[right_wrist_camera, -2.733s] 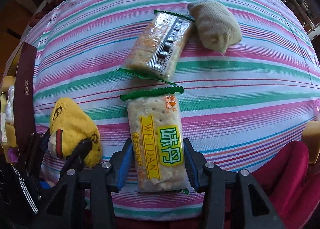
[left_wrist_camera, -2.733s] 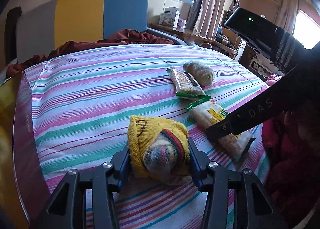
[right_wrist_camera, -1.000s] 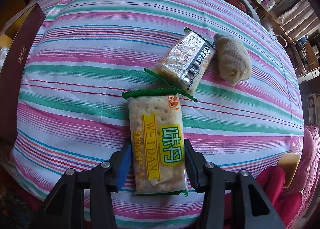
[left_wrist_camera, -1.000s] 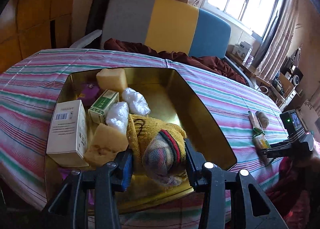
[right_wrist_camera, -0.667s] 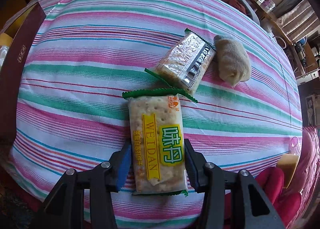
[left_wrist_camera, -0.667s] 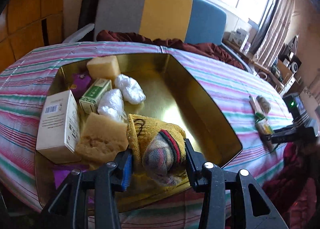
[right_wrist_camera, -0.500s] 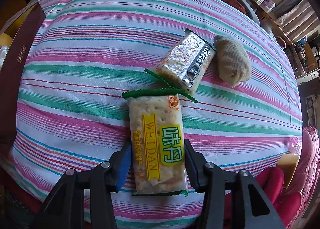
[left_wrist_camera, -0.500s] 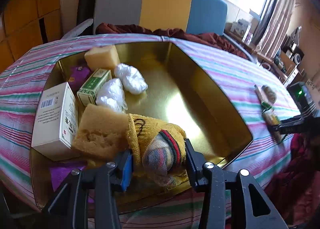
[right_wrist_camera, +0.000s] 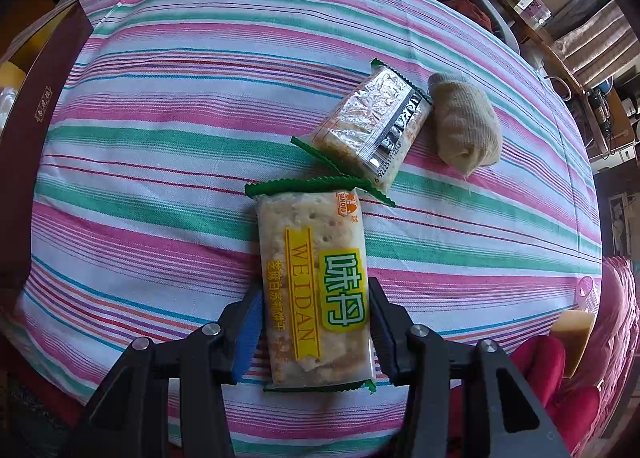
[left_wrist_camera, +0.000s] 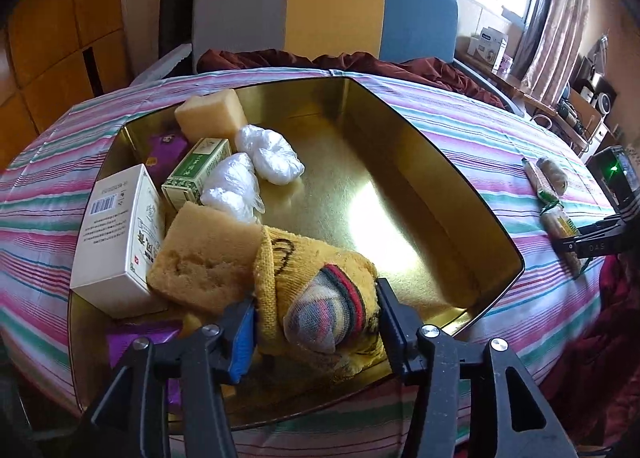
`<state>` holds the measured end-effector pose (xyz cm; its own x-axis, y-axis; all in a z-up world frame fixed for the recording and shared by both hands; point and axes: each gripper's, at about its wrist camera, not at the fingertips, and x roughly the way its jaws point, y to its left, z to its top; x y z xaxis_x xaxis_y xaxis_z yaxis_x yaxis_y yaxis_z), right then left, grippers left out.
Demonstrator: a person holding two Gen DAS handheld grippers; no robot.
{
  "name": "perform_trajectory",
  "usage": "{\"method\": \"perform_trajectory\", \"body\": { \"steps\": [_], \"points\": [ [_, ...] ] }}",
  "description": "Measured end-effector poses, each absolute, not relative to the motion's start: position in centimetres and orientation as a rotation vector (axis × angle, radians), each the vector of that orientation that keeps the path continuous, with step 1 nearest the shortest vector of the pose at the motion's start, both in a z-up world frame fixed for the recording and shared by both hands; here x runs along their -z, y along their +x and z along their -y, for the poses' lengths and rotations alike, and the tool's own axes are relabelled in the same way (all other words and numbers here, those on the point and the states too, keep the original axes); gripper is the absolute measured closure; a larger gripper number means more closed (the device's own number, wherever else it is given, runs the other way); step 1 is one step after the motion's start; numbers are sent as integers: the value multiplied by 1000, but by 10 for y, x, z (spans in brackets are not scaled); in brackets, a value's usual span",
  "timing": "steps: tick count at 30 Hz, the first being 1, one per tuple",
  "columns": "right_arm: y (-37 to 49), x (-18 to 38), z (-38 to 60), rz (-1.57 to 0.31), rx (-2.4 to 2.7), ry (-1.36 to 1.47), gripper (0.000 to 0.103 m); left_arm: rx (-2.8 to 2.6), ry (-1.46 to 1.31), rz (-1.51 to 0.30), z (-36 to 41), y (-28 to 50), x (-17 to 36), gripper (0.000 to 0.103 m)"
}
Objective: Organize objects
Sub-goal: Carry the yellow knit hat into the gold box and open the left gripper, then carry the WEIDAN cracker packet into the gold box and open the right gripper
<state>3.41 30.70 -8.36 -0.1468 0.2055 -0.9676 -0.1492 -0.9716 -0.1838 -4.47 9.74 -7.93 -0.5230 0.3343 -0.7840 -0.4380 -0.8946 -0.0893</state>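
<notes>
A rolled yellow sock with a striped toe lies in the near corner of the gold tin, leaning on a sponge. My left gripper straddles the sock; its jaws are opening and the pads stand just off the fabric. In the right wrist view my right gripper is shut on the near end of a green-and-yellow cracker packet that lies on the striped tablecloth. A second, silver-backed cracker packet and a rolled beige sock lie just beyond it.
The tin also holds a white box, a green box, two sponges, two white plastic bundles and purple packets. A dark lid stands at the table's left edge. A chair stands behind the table.
My left gripper sank a little into the tin with the yellow sock and its jaws widened around it. The right gripper and its cracker packet stayed still.
</notes>
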Motion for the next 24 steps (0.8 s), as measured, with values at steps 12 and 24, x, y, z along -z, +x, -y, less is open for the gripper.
{"method": "perform_trajectory", "body": {
  "steps": [12,24],
  "points": [
    [30,76,-291,65,-2206,-1859,54,-2559,-1083,-150,-80,-34,48,25],
    [72,64,-308,-120,-2298,-1802,55,-2678,-1043,-71,-47,-28,27,6]
  ]
}}
